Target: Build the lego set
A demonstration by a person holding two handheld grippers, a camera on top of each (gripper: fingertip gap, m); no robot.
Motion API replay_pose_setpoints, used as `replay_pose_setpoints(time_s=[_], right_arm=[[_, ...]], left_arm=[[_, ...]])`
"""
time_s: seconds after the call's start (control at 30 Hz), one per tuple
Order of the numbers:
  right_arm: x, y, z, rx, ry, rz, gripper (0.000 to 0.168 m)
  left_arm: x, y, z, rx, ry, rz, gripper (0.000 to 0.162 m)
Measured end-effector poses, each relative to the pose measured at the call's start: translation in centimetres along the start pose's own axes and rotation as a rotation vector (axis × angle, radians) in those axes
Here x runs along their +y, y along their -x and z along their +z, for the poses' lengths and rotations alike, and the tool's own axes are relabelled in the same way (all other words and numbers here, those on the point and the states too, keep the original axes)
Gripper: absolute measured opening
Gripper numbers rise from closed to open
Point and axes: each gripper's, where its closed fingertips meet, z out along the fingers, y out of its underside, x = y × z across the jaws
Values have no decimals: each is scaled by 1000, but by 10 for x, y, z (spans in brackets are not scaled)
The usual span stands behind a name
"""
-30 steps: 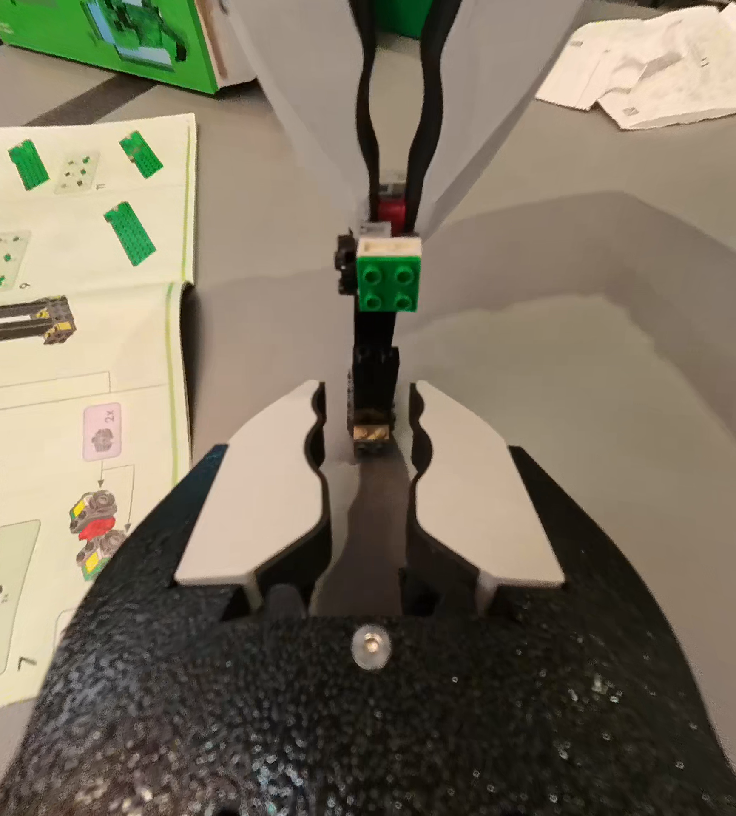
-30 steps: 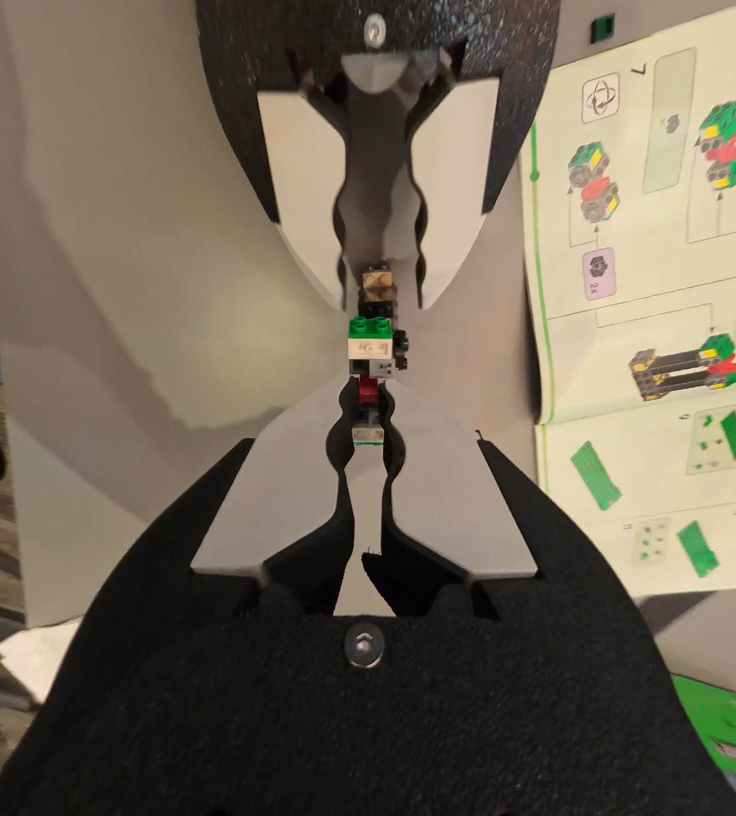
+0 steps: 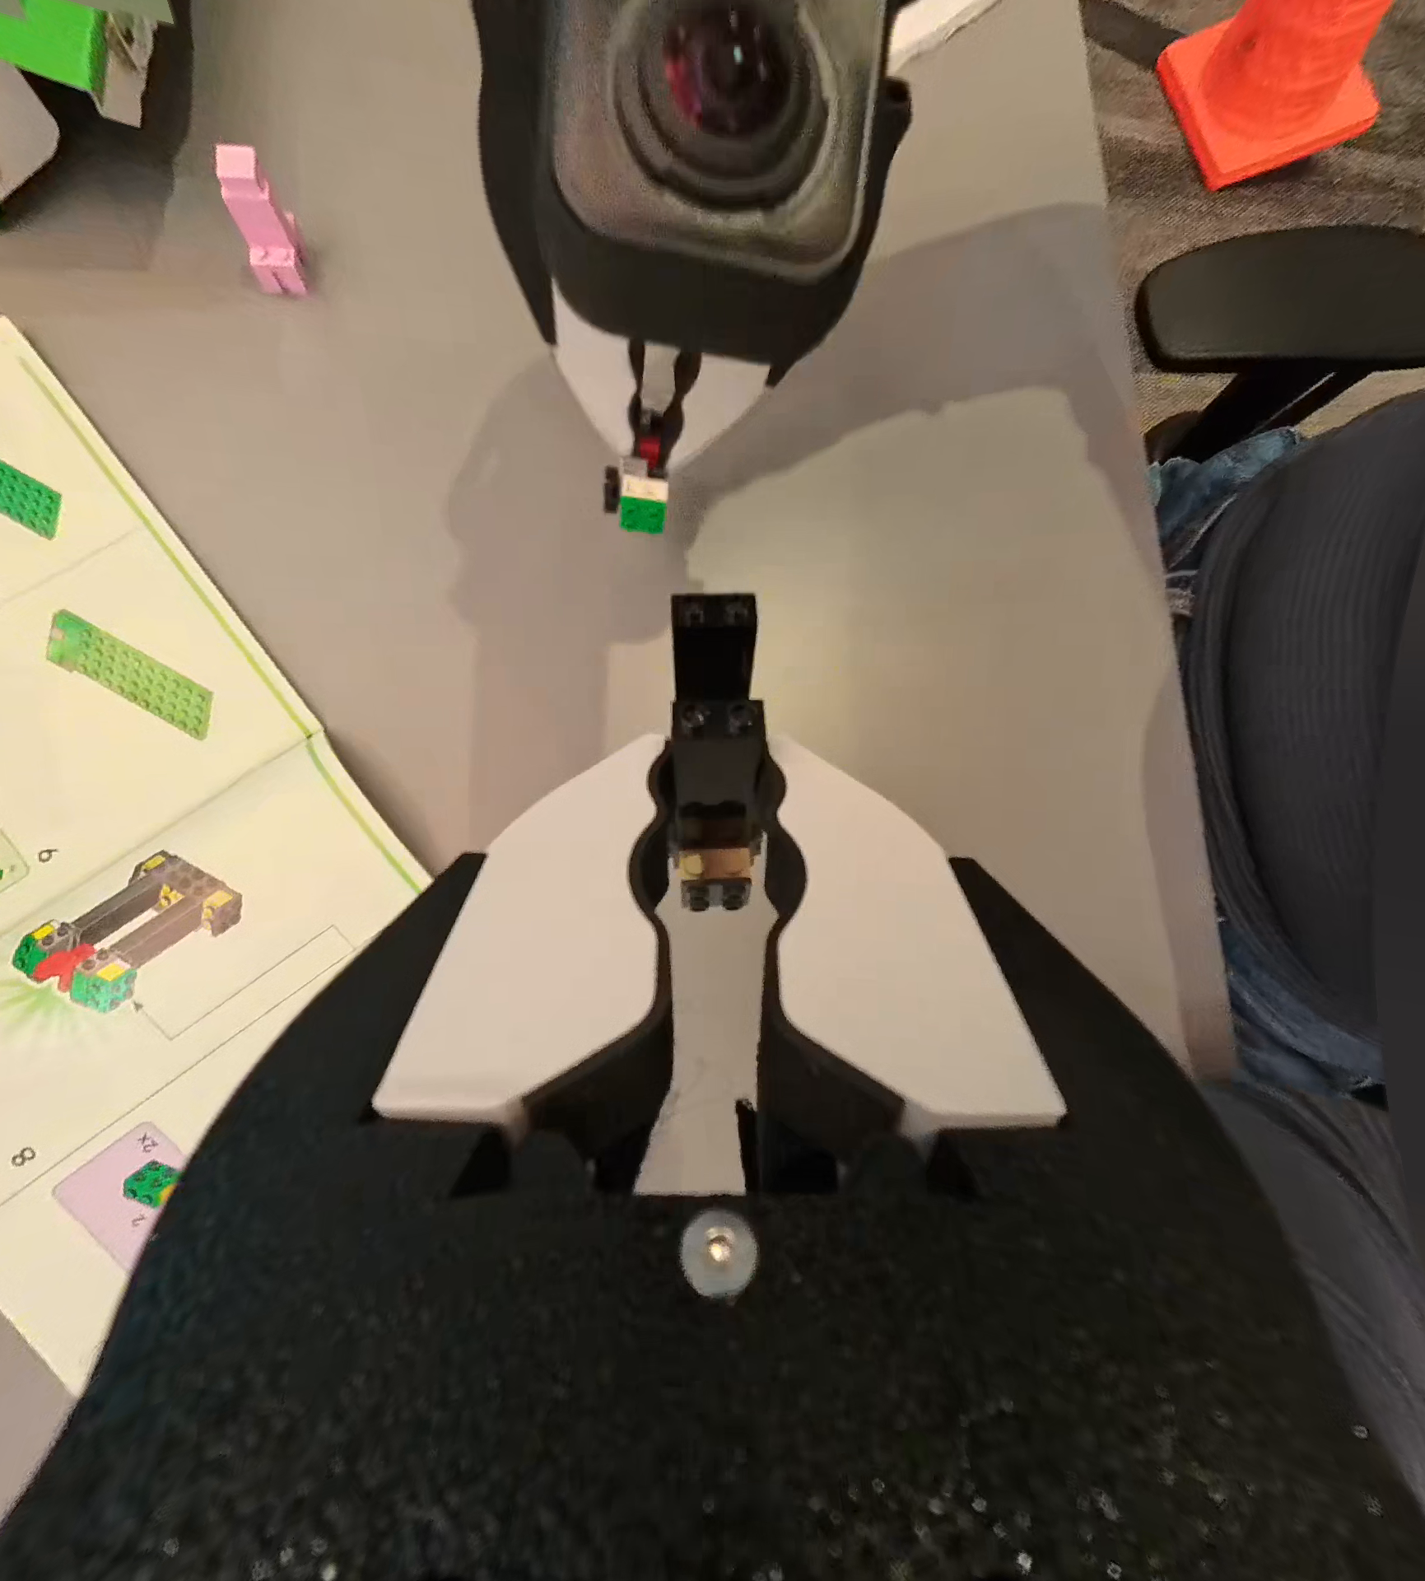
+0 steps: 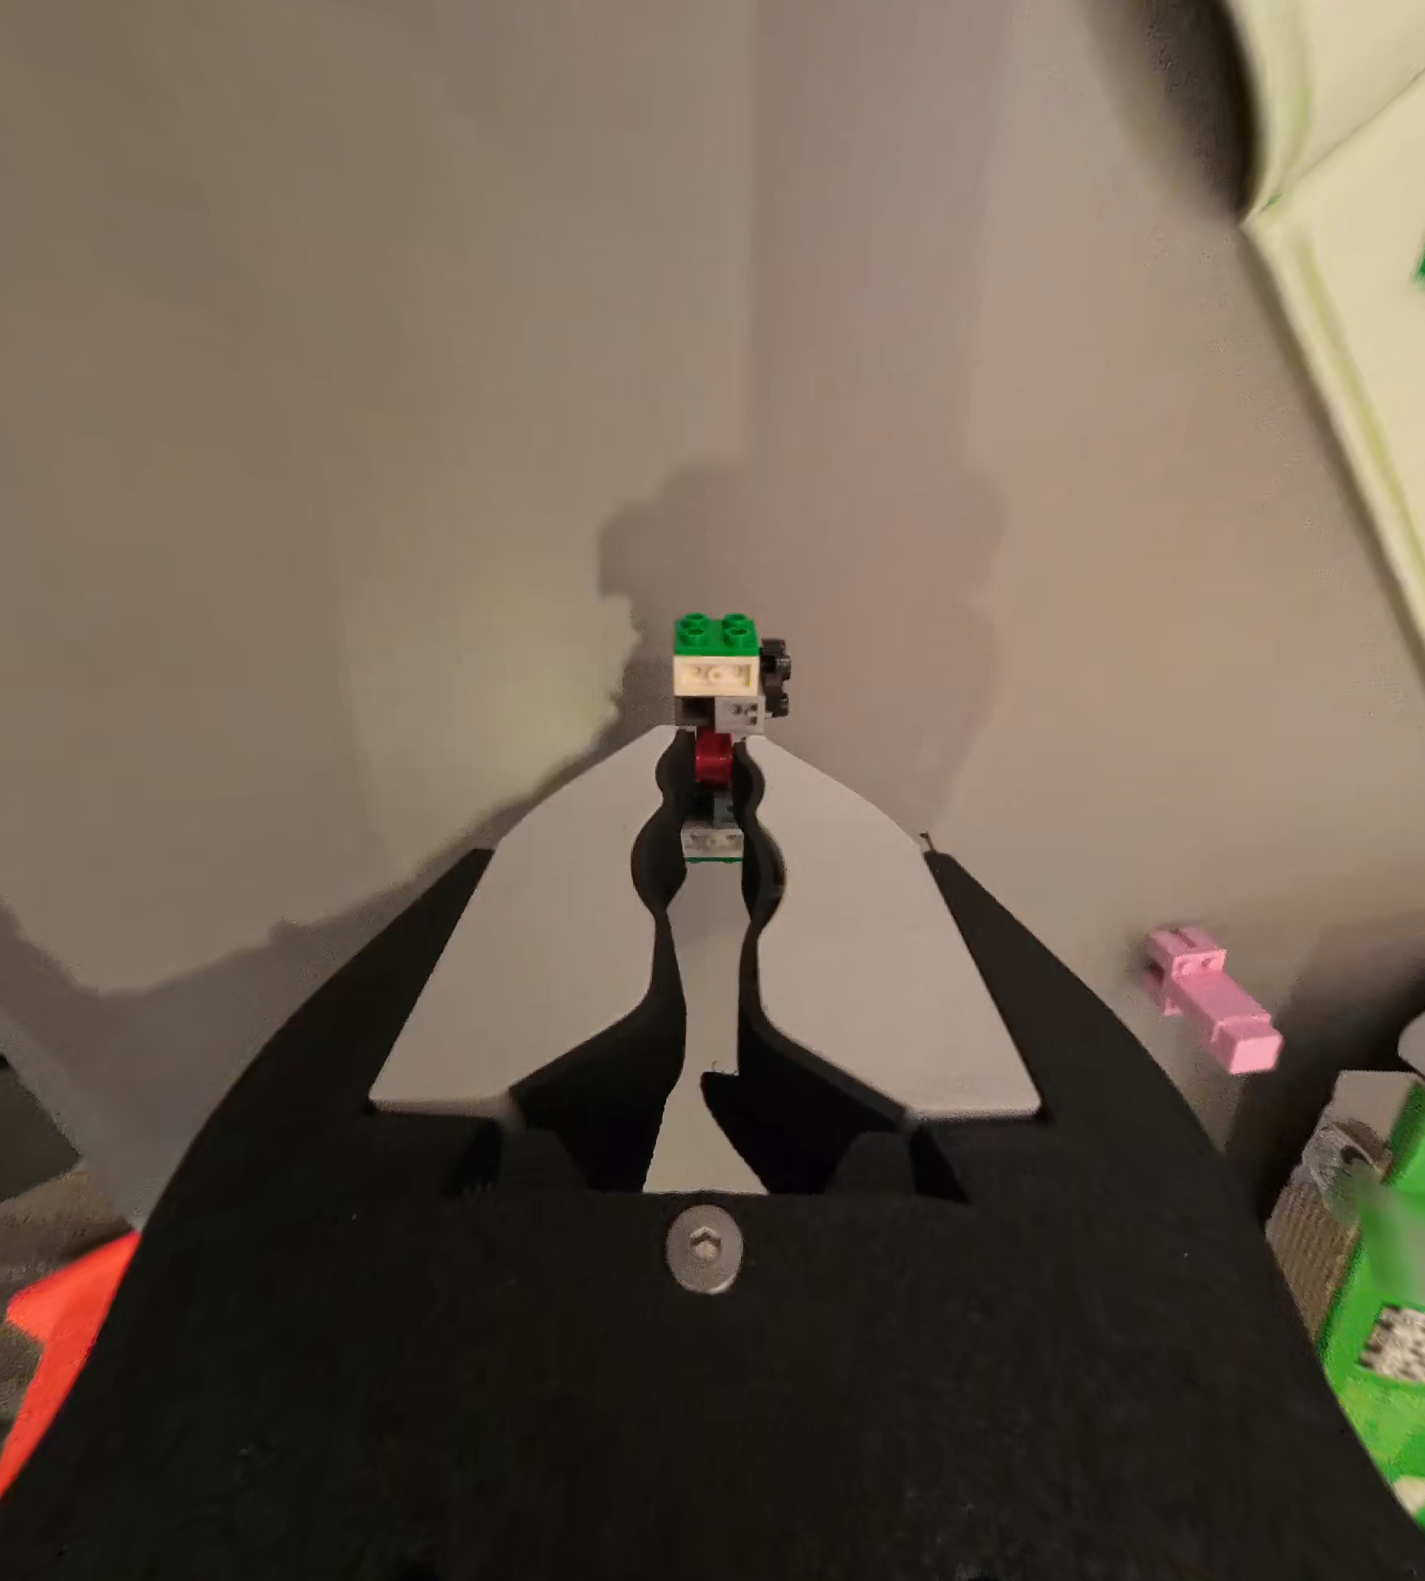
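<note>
Here the left claw is clamped on a black brick column with a tan piece at its near end, held above the grey counter. Opposite it, the right claw pinches a small green, white and red brick cluster by its red middle. The two builds face each other but stand apart. An open instruction booklet lies on the counter at the left, and a pink brick figure lies beyond it.

Black lego piece with tan end; green-white-grey-red lego assembly; pink figure; orange cone.
</note>
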Motion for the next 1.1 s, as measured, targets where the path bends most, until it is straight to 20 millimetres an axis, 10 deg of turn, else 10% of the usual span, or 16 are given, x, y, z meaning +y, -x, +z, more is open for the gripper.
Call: replay_pose_setpoints(time_s=[0.47,0.87,1.1], right_arm=[[27,-1,18,2,164,-43,28],[10,-13,25,10,5,-85,38],[-76,-15,-54,-71,-630,99,28]], left_arm=[[15,10,0,-17,36,-23,17],[15,7,13,-18,107,54,17],[10,12,17,-56,111,107,17]])
